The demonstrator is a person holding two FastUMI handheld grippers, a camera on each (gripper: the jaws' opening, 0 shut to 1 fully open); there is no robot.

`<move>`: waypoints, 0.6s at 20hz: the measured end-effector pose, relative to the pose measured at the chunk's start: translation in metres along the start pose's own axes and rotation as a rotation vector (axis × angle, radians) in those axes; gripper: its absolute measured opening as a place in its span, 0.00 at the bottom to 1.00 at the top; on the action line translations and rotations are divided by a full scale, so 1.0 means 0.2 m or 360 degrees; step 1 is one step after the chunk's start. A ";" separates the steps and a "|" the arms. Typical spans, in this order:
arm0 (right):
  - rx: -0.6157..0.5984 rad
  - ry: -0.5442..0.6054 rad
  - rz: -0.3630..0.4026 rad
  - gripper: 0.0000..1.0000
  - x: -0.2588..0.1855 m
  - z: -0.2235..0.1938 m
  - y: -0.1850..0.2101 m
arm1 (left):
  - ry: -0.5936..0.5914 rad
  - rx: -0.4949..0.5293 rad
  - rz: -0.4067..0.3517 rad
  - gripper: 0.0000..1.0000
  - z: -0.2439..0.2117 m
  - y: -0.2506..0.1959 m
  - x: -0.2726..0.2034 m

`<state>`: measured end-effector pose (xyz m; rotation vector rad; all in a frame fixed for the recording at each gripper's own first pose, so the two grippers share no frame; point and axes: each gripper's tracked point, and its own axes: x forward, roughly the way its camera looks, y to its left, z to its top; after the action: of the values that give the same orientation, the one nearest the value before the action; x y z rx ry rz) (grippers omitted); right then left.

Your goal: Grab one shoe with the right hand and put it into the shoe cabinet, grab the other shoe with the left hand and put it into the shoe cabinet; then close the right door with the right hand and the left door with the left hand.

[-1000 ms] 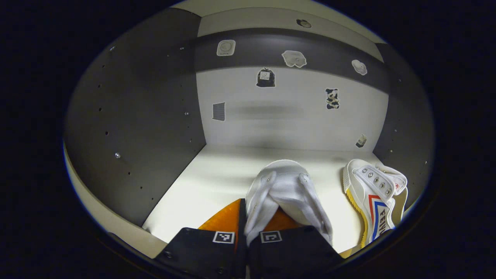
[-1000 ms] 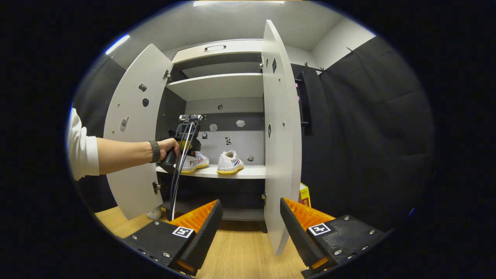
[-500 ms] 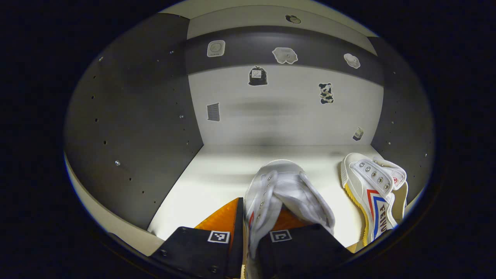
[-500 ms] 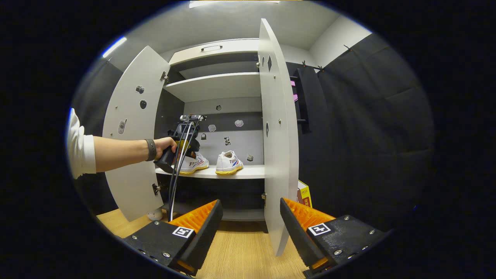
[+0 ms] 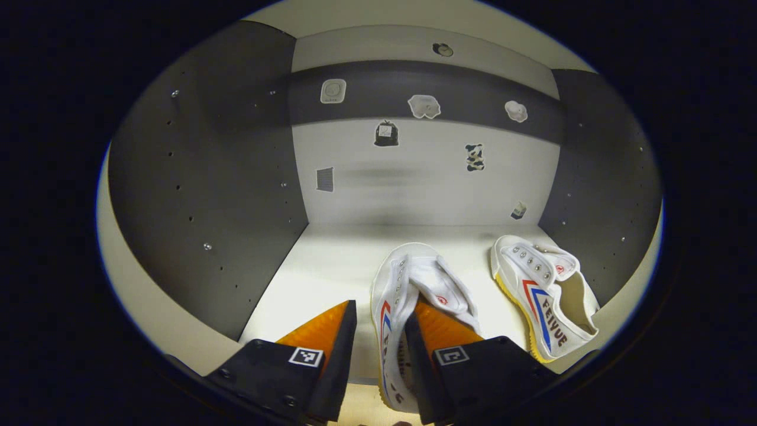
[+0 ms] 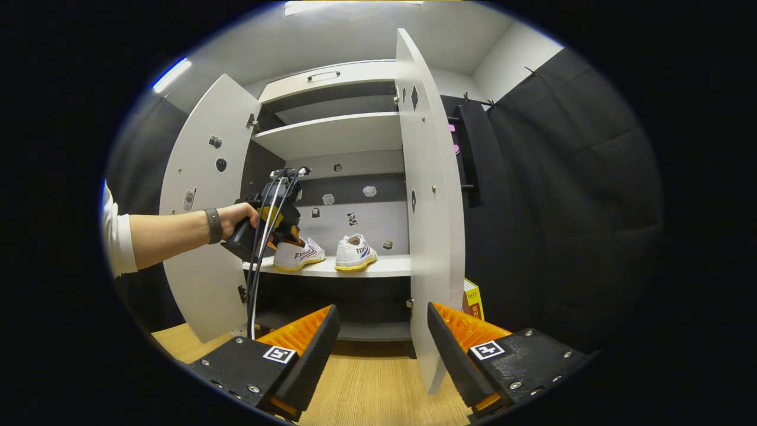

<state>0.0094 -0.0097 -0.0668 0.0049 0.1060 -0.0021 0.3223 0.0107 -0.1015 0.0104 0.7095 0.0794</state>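
The tall white shoe cabinet (image 6: 331, 136) stands with both doors swung wide, and both white canvas shoes with red and blue stripes sit on its pale shelf (image 5: 331, 260). My left hand-held gripper (image 5: 378, 337) has its fingers apart, straddling one side wall of the left shoe (image 5: 408, 296), whose long axis runs straight ahead. My right hand-held gripper (image 6: 378, 343), open and empty, faces the right door's (image 6: 429, 207) edge, the nearer door to close.

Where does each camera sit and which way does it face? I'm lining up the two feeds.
Left gripper view: rides the left hand-held gripper at the shelf, facing the cabinet's back wall; its fingers straddle the near shoe's side wall.
Right gripper view: rides the right hand-held gripper, back from the cabinet, facing its open doors; its open fingers show, plus the person's hand.
Shared: both shoes, including the far shoe, and the shelf.
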 end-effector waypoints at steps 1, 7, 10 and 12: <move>0.0004 -0.0003 0.0008 0.92 0.00 0.00 0.01 | -0.0027 -0.0008 -0.0017 0.57 0.01 0.00 -0.05; 0.0011 0.0000 0.0058 0.91 0.02 0.00 0.06 | -0.0337 0.0008 -0.0112 0.82 0.05 0.00 -0.42; 0.0004 0.0003 0.0080 0.92 0.03 0.00 0.09 | -0.0553 0.0001 -0.0102 0.92 0.05 0.07 -0.64; -0.0003 -0.0005 0.0096 0.92 0.03 0.01 0.11 | -0.0693 0.0008 -0.0064 0.97 0.02 0.12 -0.80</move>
<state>0.0158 0.0132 -0.0652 0.0063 0.1028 0.0583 0.2030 0.0222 0.0064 0.0172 0.2748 0.0346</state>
